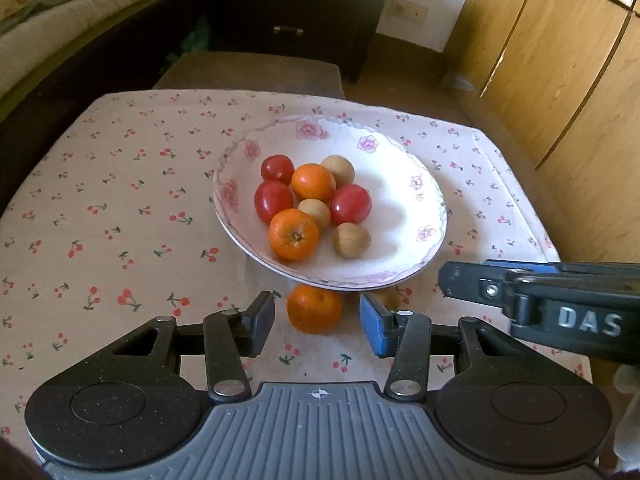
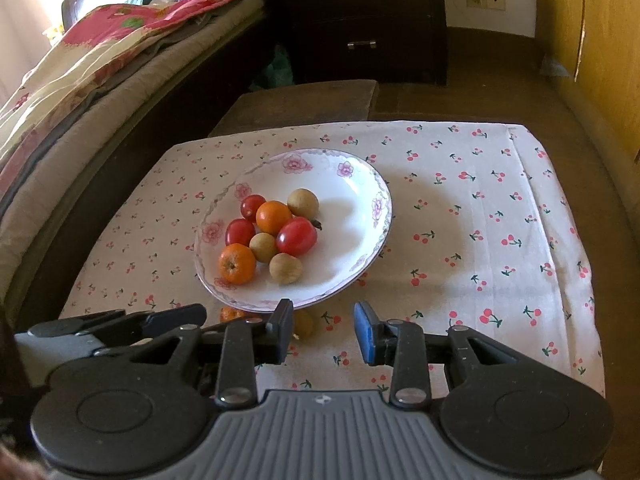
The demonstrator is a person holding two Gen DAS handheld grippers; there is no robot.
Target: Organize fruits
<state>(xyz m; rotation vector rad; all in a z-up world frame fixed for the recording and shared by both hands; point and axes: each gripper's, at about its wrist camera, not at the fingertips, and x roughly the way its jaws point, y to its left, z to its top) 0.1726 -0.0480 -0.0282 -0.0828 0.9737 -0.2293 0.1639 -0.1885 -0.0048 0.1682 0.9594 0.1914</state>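
Observation:
A white floral plate [image 1: 400,184] [image 2: 352,184] sits on the cherry-print cloth and holds several fruits: red tomatoes [image 1: 349,204], oranges [image 1: 293,234] and tan longans [image 1: 351,240]. One orange [image 1: 315,308] lies on the cloth in front of the plate, between the fingers of my open left gripper [image 1: 318,326], untouched. A longan [image 1: 386,298] [image 2: 303,323] lies beside it, partly hidden by the plate rim and a finger. My right gripper [image 2: 325,332] is open and empty, with this longan just inside its left finger. The orange [image 2: 231,314] peeks out behind the left gripper.
The cherry-print cloth [image 2: 480,220] covers a small table. A brown stool [image 2: 304,104] stands behind it, a bed [image 2: 80,80] to the left, dark drawers [image 2: 360,20] at the back, a wooden wardrobe [image 1: 560,60] to the right.

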